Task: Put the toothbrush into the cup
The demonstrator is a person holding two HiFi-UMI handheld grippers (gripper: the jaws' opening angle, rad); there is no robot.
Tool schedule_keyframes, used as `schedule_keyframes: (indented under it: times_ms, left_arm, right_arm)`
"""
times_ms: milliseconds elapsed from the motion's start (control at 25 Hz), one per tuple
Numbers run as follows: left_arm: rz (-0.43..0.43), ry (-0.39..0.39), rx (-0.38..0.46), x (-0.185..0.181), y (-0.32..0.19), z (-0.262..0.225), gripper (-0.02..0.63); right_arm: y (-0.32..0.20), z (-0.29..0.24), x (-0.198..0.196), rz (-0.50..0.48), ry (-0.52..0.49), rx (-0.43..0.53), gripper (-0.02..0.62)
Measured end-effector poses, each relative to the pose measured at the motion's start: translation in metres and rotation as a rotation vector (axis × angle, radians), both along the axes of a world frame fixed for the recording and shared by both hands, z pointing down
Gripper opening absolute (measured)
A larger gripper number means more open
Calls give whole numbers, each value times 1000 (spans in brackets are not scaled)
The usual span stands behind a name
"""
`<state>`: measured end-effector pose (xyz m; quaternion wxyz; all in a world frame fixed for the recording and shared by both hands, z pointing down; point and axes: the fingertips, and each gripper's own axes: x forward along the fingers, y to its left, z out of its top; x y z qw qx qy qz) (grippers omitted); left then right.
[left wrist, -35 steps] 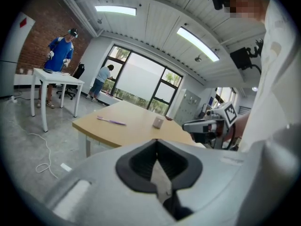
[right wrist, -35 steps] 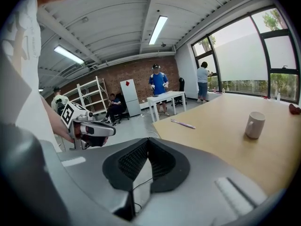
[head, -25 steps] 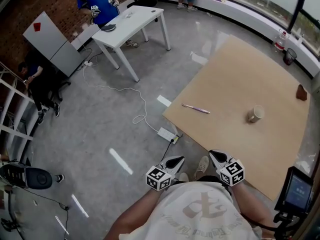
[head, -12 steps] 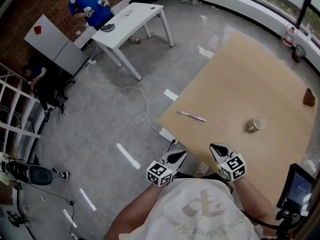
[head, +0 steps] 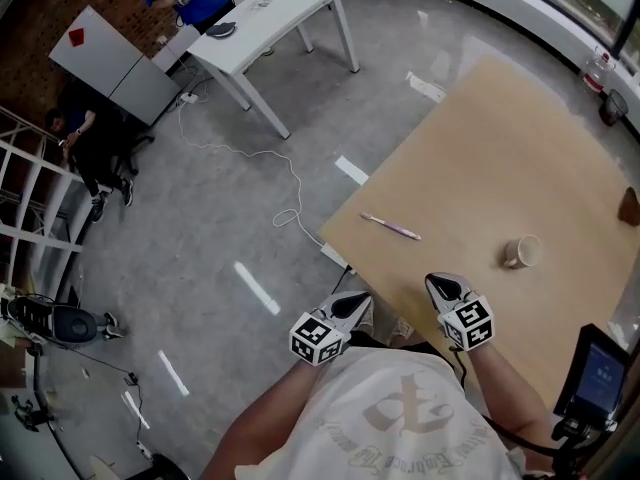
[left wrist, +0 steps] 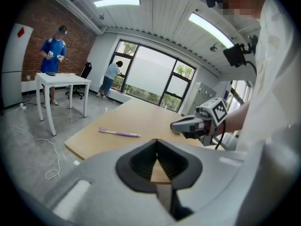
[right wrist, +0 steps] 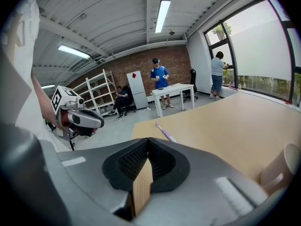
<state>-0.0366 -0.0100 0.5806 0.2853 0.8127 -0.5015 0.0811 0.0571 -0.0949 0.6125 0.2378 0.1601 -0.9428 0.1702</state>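
Observation:
A purple toothbrush (head: 390, 226) lies flat near the left corner of the wooden table (head: 500, 148). A pale cup (head: 522, 252) stands upright to its right, a hand's width or more away. Both grippers hang close to my body at the table's near edge, short of both objects. My left gripper (head: 352, 300) is shut and empty, just off the table corner. My right gripper (head: 437, 282) is shut and empty over the table's edge. The left gripper view shows the toothbrush (left wrist: 119, 133) ahead; the right gripper view shows the toothbrush (right wrist: 164, 133) and the cup (right wrist: 282, 168) at lower right.
A power strip (head: 335, 256) and a cable (head: 290, 193) lie on the floor by the table corner. A brown object (head: 630, 206) sits at the table's right edge. A white table (head: 270, 18) with a person beside it stands far left; a screen (head: 600, 373) is at lower right.
The view has shifted, so the table now sits a little higher and farther right. Both grippers have stayed shut near my body. Toothbrush and cup have not moved on the table.

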Motion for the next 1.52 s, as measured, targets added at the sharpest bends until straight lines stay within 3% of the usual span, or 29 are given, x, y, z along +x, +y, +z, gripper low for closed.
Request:
schedule_keyframes:
  times_ms: [240, 480, 760, 1000, 1240, 1520]
  left_arm:
    - [-10, 25, 10, -3, -1, -3, 6]
    - [10, 46, 39, -18, -3, -14, 6]
    - [-78, 78, 36, -44, -8, 0, 6]
    - [-160, 103, 20, -55, 11, -17, 6]
    - [-214, 111, 15, -69, 22, 17, 6]
    - [-277, 106, 17, -87, 38, 32, 6]
  right_arm:
    - [-13, 4, -6, -20, 77, 16, 12]
    - [-25, 18, -37, -130, 198, 44, 12]
    - [-47, 58, -67, -319, 382, 76, 12]
    - [-67, 50, -92, -408, 498, 110, 12]
    - [-80, 92, -121, -454, 580, 143, 22]
    - [-80, 113, -150, -618, 734, 277, 66]
